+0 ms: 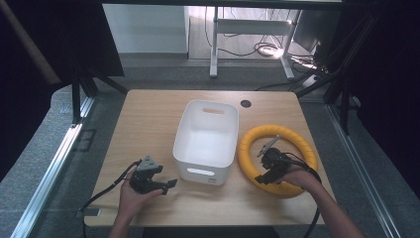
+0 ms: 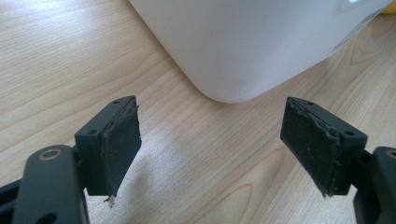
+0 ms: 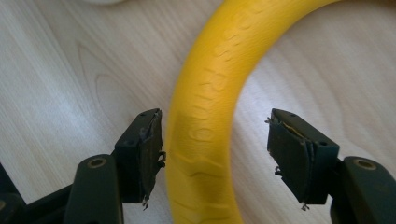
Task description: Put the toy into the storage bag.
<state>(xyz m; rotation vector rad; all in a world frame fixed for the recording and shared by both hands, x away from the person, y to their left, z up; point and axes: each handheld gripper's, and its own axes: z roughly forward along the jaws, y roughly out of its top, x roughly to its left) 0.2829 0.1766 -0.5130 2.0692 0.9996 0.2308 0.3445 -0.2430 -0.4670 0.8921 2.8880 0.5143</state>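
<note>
A yellow ribbed ring (image 1: 277,159) lies flat on the wooden table (image 1: 148,114), right of a white plastic bin (image 1: 206,141). My right gripper (image 1: 264,177) is open over the ring's near-left arc. In the right gripper view the ring (image 3: 205,126) passes between the jaws of that gripper (image 3: 215,154), close to the left pad (image 3: 147,154) and apart from the right one. My left gripper (image 1: 171,184) is open, held low in front of the bin's near left corner. The left gripper (image 2: 210,149) has bare table between its pads, with the bin's rounded corner (image 2: 243,51) just beyond.
The bin looks empty and has handle slots in its near and far walls. A dark round grommet (image 1: 245,103) sits near the table's far edge. Bare table lies left of the bin. Beyond the table are a desk frame and cables on the floor.
</note>
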